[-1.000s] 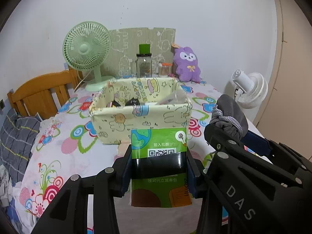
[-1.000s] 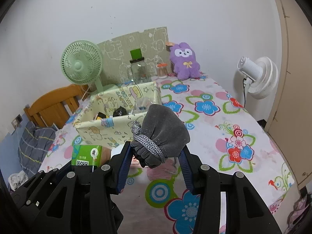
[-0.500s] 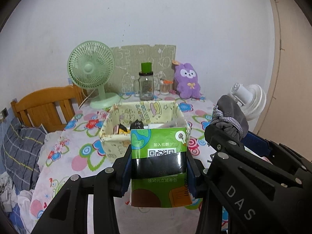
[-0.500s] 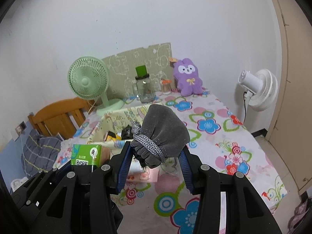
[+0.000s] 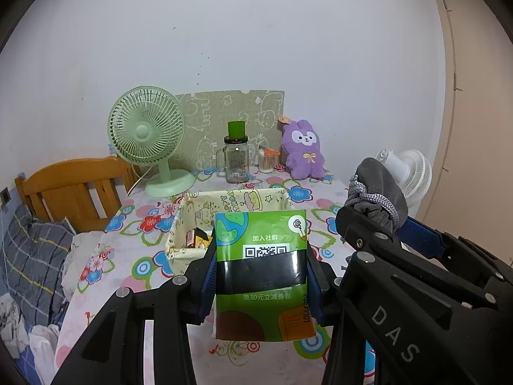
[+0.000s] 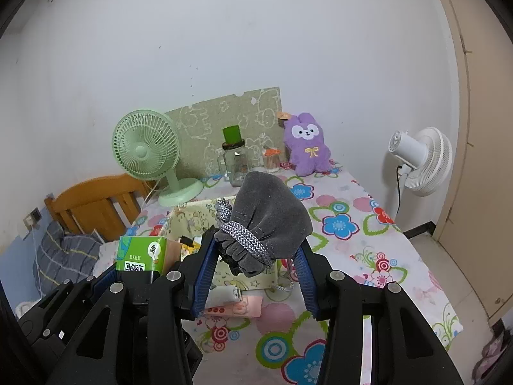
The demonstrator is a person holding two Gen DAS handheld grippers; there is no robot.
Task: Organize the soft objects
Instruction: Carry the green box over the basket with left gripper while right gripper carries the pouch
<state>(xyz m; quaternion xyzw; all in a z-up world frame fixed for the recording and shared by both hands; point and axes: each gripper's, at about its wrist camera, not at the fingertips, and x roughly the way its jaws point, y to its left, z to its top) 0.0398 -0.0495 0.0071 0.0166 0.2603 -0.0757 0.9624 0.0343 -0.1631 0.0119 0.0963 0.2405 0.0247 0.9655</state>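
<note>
The left hand-held gripper (image 5: pixel 261 277) is clamped on a green tissue pack (image 5: pixel 261 276), one blue pad pressing on each side. The right hand-held gripper (image 6: pixel 255 264) is clamped on a grey drawstring pouch (image 6: pixel 267 221), which is tied with a grey and white cord (image 6: pixel 245 239). Both soft things are held up in the air, side by side, above the counter (image 6: pixel 349 247). The tissue pack is on the left and the pouch is on the right.

The counter has a white cloth with bright flowers on it. A wooden headboard (image 5: pixel 73 186) stands at its left, with a grey checked blanket (image 5: pixel 29 256) beside it. A white fan (image 6: pixel 423 160) stands off the counter's right edge. A green fan (image 6: pixel 150 154) stands on the counter at the back left, in front of a green board with drawings (image 6: pixel 227 118) that leans on the wall.

A pale yellow fabric bin (image 5: pixel 237 202) with cartoon pictures sits in the middle of the counter, below and behind the two held things. It is open on top and has a few small things inside. A purple plush bunny (image 6: pixel 307 144) sits upright at the back right. A glass jar with a green lid (image 5: pixel 236 155) stands between the green fan and the bunny. A small cup of cotton swabs (image 5: pixel 266 162) stands just beside the jar.
</note>
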